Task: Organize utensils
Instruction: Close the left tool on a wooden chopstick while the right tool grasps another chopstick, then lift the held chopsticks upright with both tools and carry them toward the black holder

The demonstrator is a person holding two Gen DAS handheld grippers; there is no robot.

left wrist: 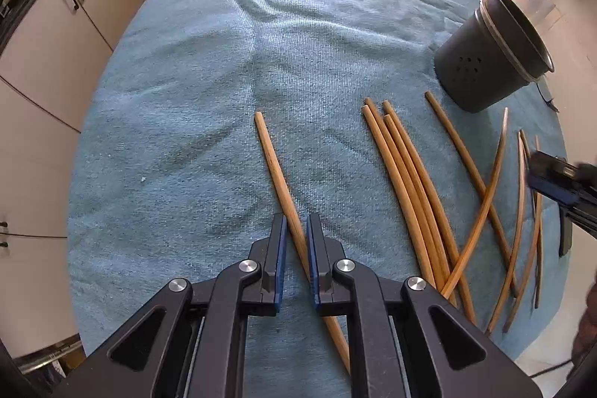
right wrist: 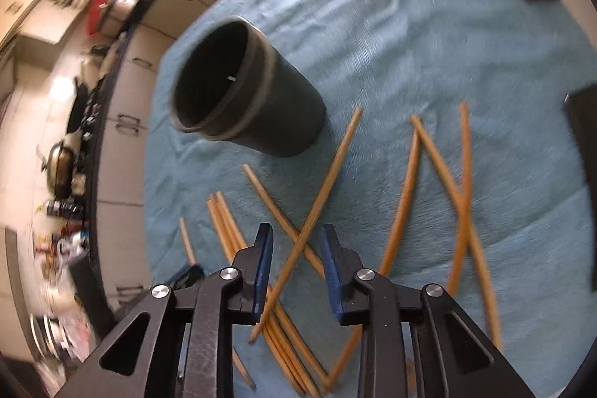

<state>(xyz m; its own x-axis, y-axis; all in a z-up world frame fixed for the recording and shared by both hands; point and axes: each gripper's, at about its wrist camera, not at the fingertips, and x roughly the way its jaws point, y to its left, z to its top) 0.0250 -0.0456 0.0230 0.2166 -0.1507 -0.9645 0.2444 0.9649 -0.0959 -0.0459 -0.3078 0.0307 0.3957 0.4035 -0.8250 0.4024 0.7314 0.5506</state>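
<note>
Chopsticks of plain tan wood, no writing readable, lone chopstick (left wrist: pixel 278 174) clamped between left gripper (left wrist: pixel 296 230) pads on blue cloth (left wrist: pixel 186 99), right gripper (right wrist: pixel 297 235) fingers apart over crossed chopsticks (right wrist: pixel 317 207), dark holder (right wrist: pixel 246 88) upright nearby

Teal-blue ribbed cloth (left wrist: pixel 224 69), tan wooden chopsticks (left wrist: pixel 406 181), dark grey holder (left wrist: pixel 481 62) — dotted holes, cream cabinets (left wrist: pixel 48 36)
</note>
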